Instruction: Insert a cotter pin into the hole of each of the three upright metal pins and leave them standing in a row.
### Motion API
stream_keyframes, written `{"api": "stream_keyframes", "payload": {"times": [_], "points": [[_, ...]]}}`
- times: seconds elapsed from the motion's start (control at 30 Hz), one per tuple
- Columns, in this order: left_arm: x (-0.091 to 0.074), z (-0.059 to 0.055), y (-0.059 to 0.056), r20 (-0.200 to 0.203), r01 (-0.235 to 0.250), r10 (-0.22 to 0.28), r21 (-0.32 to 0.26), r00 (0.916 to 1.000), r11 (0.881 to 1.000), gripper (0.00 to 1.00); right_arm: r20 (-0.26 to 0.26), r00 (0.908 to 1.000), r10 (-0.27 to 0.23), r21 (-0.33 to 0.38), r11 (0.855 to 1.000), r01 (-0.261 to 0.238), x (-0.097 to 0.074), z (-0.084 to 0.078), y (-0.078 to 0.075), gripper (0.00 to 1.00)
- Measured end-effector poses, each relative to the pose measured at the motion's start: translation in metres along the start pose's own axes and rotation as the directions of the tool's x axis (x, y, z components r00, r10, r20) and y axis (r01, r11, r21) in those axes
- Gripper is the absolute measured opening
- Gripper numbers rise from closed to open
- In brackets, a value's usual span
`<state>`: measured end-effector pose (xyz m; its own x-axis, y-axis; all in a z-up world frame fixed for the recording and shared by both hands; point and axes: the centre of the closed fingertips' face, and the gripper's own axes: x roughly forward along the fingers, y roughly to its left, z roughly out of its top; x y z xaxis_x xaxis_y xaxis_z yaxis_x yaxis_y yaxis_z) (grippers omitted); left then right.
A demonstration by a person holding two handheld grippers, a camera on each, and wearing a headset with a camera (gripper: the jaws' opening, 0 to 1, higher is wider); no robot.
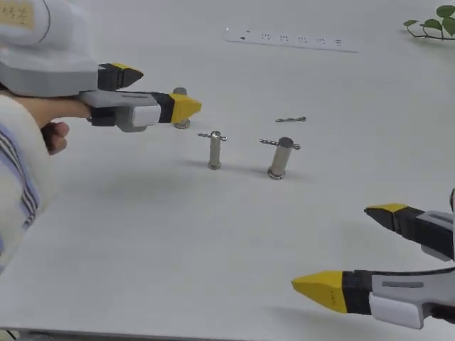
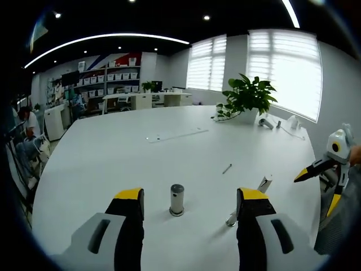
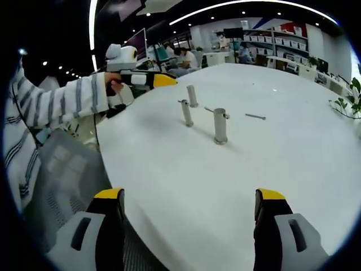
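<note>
Bench [image 1: 142, 234] is wide and white. In head view its near edge runs along 6 o'clock, w/ lots of bare surface btwn that edge and the work. Left tool [image 1: 169, 91] sits at 10 o'clock, jaws apart, nothing in them. Right tool [image 1: 329, 247] is at 4 o'clock, jaws spread wide, holding nothing, well apart from the row. Three upright metal pins stand in a row near centre. The far-left pin [image 1: 180, 106] is partly hidden behind the left tool's lower jaw. The middle pin [image 1: 215, 150] has a cotter pin [image 1: 210, 135] through its top, and the right pin [image 1: 279, 158] has one too. Spare cotter pin [image 1: 291, 119] lies flat at 12 o'clock from the right pin, near it. Power strip [image 1: 291, 39] lies toward the far side at 12–1 o'clock, w/ a plant [image 1: 434, 25] at the 2 o'clock corner. Left gripper view shows the far-left pin in full, standing btwn the jaws, untouched, top plain. Right gripper view shows the bench's rounded edge close in at 7 o'clock, a grey mesh chair [image 3: 62, 175] just outside it, and a striped sleeve [image 3: 56, 107] behind the left tool.
</note>
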<state>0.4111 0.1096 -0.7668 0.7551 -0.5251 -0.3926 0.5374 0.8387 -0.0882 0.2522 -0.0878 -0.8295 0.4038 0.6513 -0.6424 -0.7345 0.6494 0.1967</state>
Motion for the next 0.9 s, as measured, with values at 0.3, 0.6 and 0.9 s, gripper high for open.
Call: {"api": "stream_keyframes", "payload": {"times": [0.3,0.6,0.9], "points": [[0.016,-0.011,0.009,-0.054,-0.039,0.042,0.050,0.9976,0.998,0.52,-0.004,0.9998,-0.021,-0.003,1.000,0.021,-0.004,-0.002,-0.004,0.95],[0.039,-0.026,0.015,-0.110,-0.050,0.062,0.106,0.9920,0.993,0.36,-0.002,0.9992,-0.041,0.010,0.999,0.041,-0.012,-0.005,-0.007,0.95],[0.051,-0.035,0.021,-0.127,-0.083,0.097,0.117,0.9871,0.990,0.22,0.009,0.9984,-0.056,0.024,0.998,0.056,-0.015,-0.004,-0.010,0.94]]}}
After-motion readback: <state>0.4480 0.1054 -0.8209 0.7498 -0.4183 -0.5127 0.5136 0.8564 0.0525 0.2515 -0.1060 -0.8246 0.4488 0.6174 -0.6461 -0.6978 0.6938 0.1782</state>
